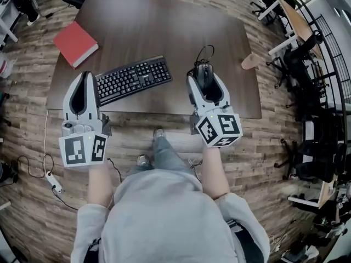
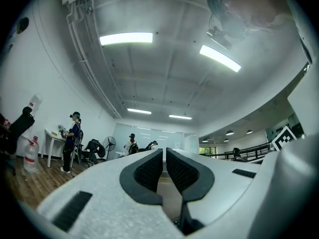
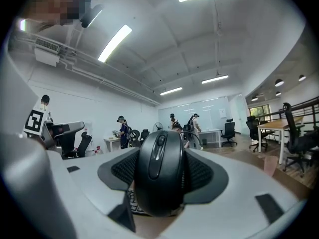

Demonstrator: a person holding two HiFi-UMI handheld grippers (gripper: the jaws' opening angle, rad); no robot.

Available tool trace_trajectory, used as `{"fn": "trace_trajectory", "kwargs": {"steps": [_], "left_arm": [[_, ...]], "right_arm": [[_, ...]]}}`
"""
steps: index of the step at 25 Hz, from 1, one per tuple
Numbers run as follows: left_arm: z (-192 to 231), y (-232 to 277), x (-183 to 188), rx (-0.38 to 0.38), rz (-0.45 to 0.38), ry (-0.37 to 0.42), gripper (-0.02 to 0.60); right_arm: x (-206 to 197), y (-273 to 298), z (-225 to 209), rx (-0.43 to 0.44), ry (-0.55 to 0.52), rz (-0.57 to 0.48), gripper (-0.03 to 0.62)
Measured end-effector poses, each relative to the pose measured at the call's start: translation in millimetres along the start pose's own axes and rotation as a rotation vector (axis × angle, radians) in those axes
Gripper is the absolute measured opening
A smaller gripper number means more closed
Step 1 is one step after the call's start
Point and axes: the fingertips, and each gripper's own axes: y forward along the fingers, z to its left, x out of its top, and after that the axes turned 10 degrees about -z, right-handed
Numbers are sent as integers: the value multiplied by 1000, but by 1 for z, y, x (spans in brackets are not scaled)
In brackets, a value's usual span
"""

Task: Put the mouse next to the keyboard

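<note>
The black wired mouse (image 1: pixel 204 85) is held above the table, clamped between the pads of my right gripper (image 1: pixel 204 75), to the right of the black keyboard (image 1: pixel 134 79). In the right gripper view the mouse (image 3: pixel 159 178) fills the gap of the right gripper (image 3: pixel 160 156), and a strip of keyboard keys (image 3: pixel 130 201) shows below it. The mouse's cable (image 1: pixel 203 52) loops on the table beyond it. My left gripper (image 1: pixel 86 75) hovers at the keyboard's left end, shut with nothing in it. In its own view the left gripper (image 2: pixel 164 157) points up at the ceiling.
A red book (image 1: pixel 75 44) lies at the far left of the dark brown table (image 1: pixel 164 26). A tan object (image 1: pixel 252 61) sits off the table's right edge. Office chairs and desks stand to the right. People stand far back in the room.
</note>
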Motion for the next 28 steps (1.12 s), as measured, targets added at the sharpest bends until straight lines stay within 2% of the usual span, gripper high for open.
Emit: {"fn": "trace_trajectory", "kwargs": {"steps": [10, 28], "left_arm": [[7, 43, -16, 72, -12, 21, 26], [14, 78, -71, 204, 75, 55, 25]], "right_arm": [[-37, 64, -42, 42, -3, 97, 250], [-150, 128, -99, 91, 33, 340, 250]]}}
